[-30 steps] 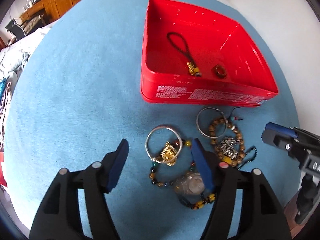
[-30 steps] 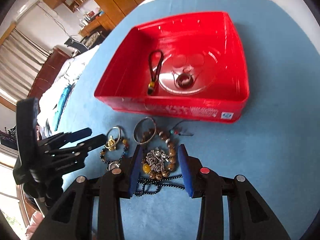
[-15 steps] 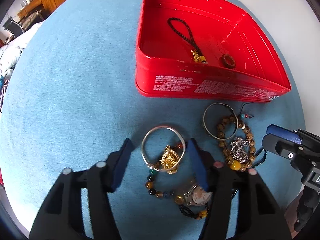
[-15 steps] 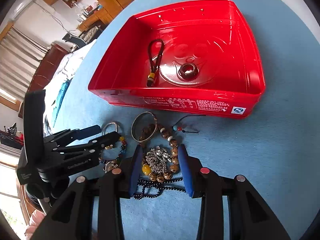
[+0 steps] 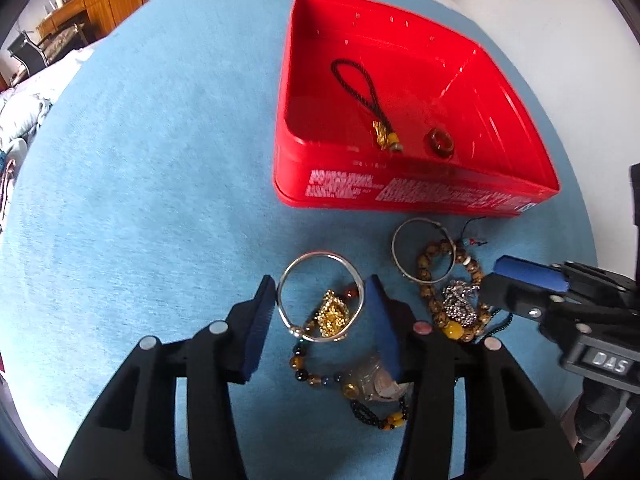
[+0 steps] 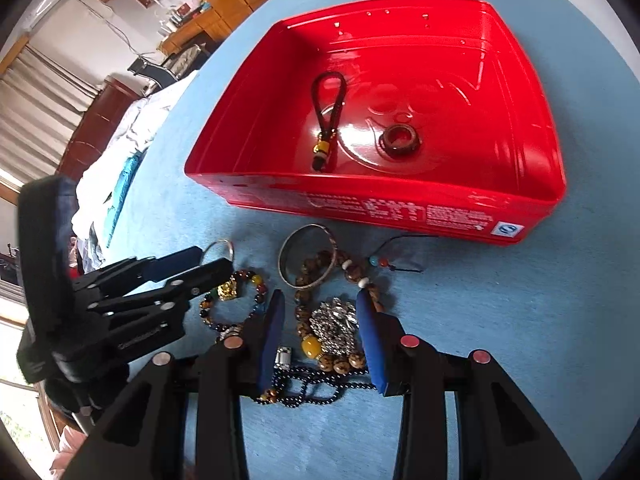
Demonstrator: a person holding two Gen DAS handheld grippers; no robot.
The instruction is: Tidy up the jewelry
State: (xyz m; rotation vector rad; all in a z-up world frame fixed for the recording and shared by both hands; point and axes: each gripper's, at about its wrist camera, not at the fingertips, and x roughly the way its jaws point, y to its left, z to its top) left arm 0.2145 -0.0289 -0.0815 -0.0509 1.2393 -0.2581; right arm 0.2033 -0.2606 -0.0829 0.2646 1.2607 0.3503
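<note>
Since the earlier frames, both grippers have dropped closer to the jewelry on the blue cloth (image 5: 152,168), and the left one's fingers have narrowed around the silver bangle.

In the left wrist view, the left gripper (image 5: 320,304) fills the lower centre, its blue-padded fingers (image 5: 260,320) parted, one on each side of a silver bangle (image 5: 320,300) that lies flat on the cloth. Whether the pads touch the bangle cannot be told. Inside the bangle sits a gold charm (image 5: 332,314), and below it runs a multicoloured bead bracelet (image 5: 320,376). Above, in the upper middle, stands the red tin (image 5: 400,188), holding a black cord charm (image 5: 364,96) and a brown ring (image 5: 440,142). Right of centre lie a second silver bangle (image 5: 400,264), a wooden bead bracelet (image 5: 426,292) and a silver pendant (image 5: 460,304). At the right edge the right gripper (image 5: 516,284) reaches in over them.

In the right wrist view, the left gripper (image 6: 192,268) shows at the left, over the first bangle (image 6: 220,246). In the lower centre, the right gripper (image 6: 320,332) stands with fingers apart, straddling the silver pendant (image 6: 334,320) and part of the wooden bead bracelet (image 6: 340,356), clamping nothing. A dark bead string (image 6: 316,396) lies below. The red tin (image 6: 360,204) spans the upper middle and right.
</note>
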